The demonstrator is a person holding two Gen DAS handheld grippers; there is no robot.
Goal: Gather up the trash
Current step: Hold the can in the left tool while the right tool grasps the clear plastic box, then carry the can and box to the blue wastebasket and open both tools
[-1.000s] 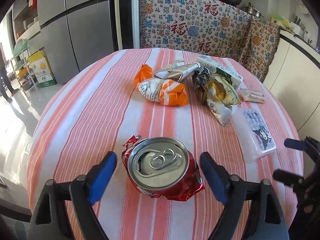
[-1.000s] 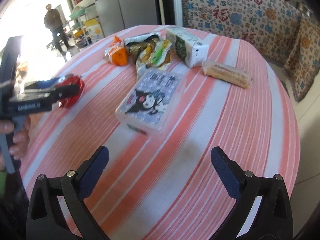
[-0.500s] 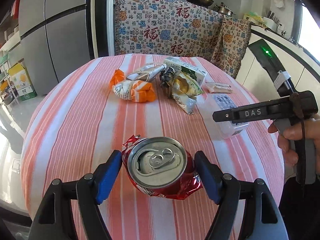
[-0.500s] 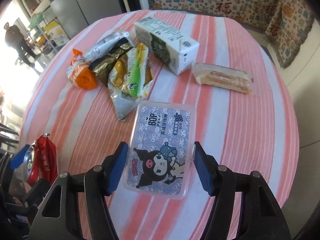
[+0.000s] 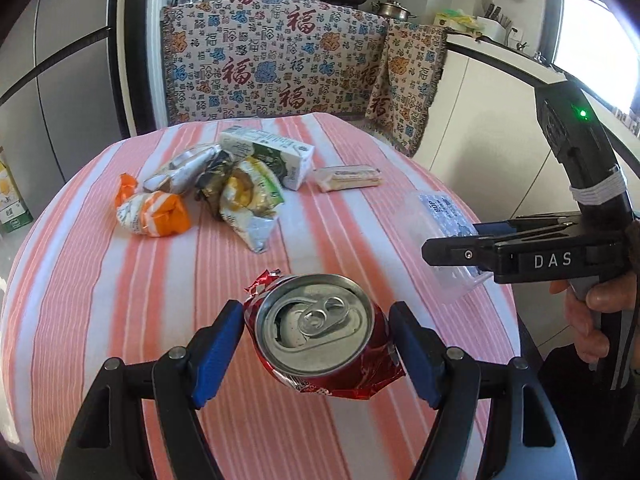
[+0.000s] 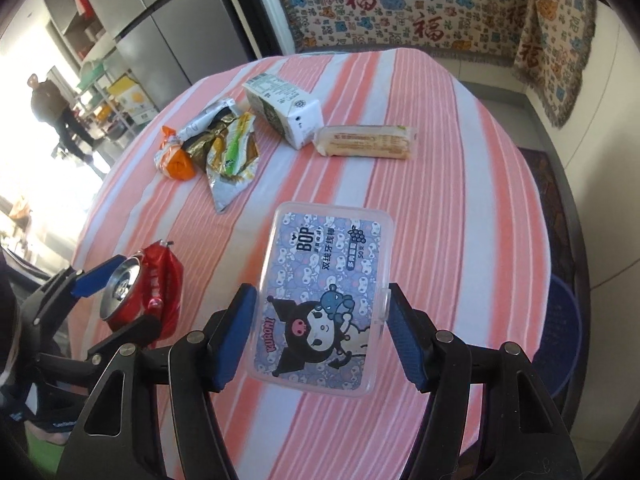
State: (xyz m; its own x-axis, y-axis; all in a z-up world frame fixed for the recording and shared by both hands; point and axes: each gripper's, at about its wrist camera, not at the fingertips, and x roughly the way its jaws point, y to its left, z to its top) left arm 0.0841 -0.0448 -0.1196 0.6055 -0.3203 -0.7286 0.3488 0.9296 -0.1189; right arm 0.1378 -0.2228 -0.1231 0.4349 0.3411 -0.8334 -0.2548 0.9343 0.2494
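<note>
My left gripper [image 5: 318, 354] is shut on a crushed red soda can [image 5: 316, 336], held above the striped tablecloth [image 5: 120, 312]; the can also shows in the right wrist view [image 6: 140, 296]. My right gripper [image 6: 320, 336] is shut on a clear plastic box [image 6: 324, 296] with a cartoon label, lifted and tilted off the table; the box also shows in the left wrist view [image 5: 440, 220]. On the table lie an orange wrapper [image 5: 152, 216], crumpled snack bags [image 5: 244, 196], a milk carton [image 5: 272, 156] and a wrapped bar [image 5: 346, 178].
A patterned cloth [image 5: 280, 60] covers a bench behind the round table. A fridge [image 6: 168, 36] stands at the left, a white counter [image 5: 500, 92] at the right. A blue basket [image 6: 564, 328] sits on the floor by the table's right edge. A person [image 6: 48, 108] stands far left.
Both grippers closed from wide open: the left onto the can, the right onto the plastic box after moving up to it. Both objects now sit lifted off the cloth.
</note>
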